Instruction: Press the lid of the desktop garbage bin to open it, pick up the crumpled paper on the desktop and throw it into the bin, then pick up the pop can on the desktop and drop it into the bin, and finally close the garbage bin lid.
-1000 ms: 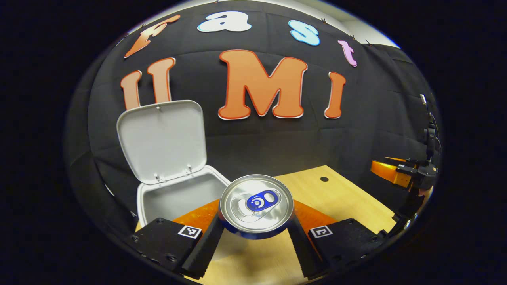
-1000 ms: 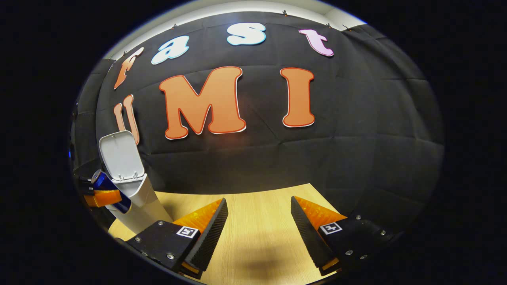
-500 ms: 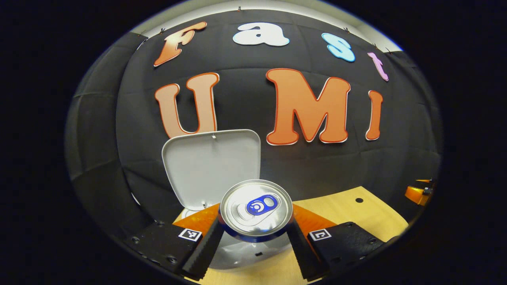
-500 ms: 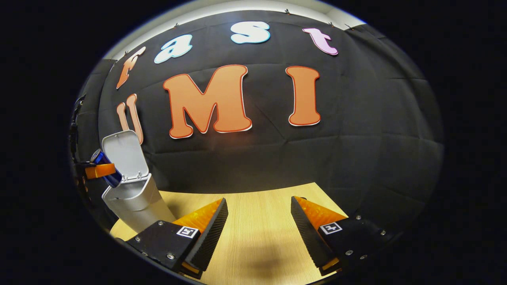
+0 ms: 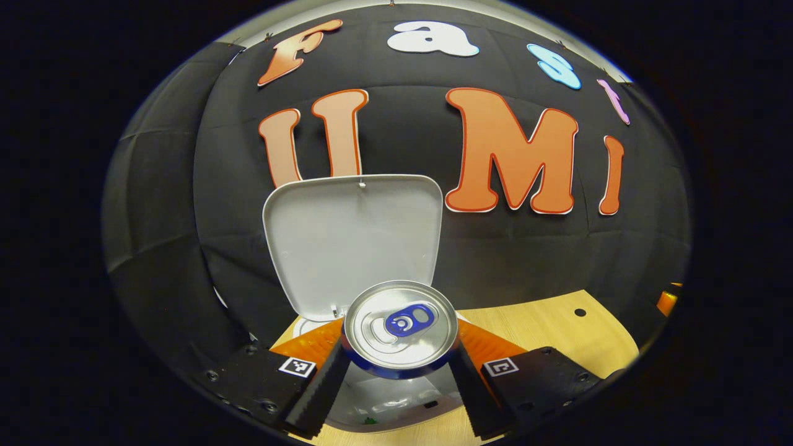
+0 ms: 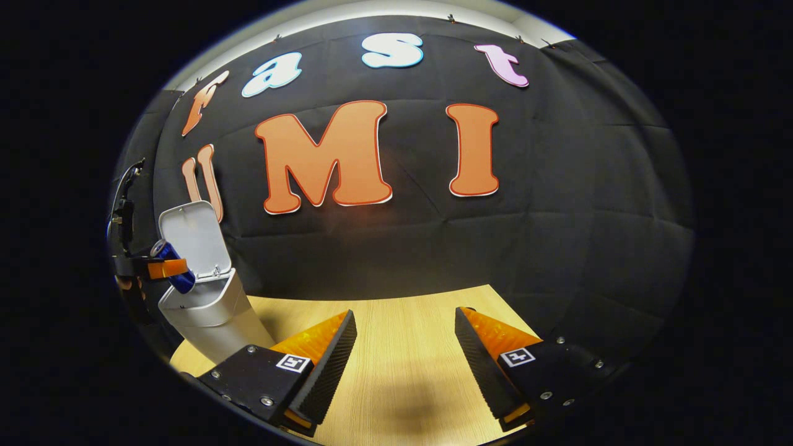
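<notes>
Above the open bin, pop can pinched in left tongs, right tongs spread.

Both views are sharply rendered at centre, with strong fisheye bending toward the edges. Lighting is overhead and moderate. Soft glare is noted on the pop can top and the raised lid. A diffuse shadow is cast on the table in the right gripper view. Peripheral detail is dim.

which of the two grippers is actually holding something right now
The left gripper: both fingers press on the can over the open bin. The right gripper is open above the table.
</notes>
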Demonstrator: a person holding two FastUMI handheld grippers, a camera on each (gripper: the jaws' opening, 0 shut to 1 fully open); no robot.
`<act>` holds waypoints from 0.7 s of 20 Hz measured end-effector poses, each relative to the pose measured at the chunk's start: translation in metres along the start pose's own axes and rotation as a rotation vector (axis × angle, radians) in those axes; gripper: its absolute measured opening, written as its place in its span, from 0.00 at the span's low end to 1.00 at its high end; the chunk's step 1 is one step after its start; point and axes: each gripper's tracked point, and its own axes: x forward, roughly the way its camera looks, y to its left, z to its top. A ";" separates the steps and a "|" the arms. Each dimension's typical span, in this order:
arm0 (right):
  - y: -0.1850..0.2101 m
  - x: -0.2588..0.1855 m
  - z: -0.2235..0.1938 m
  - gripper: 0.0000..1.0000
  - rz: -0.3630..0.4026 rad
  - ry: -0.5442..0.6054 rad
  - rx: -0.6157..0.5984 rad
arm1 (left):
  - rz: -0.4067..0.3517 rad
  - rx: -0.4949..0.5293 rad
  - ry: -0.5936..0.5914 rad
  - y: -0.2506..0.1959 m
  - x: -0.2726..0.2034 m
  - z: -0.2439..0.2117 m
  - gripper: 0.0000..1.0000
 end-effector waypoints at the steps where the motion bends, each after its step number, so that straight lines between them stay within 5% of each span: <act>1: -0.001 0.001 -0.001 0.95 -0.001 0.001 -0.001 | 0.006 -0.006 -0.007 0.001 -0.001 0.001 0.83; 3: 0.001 -0.001 -0.002 0.95 0.002 0.007 0.000 | 0.055 0.005 -0.044 0.011 -0.003 0.011 0.84; 4: 0.001 -0.001 -0.003 0.95 0.003 0.009 0.000 | 0.064 0.023 -0.059 0.013 -0.006 0.016 0.98; 14: 0.007 -0.005 -0.005 0.95 0.020 0.009 0.002 | 0.027 0.050 -0.140 -0.007 -0.024 0.043 0.94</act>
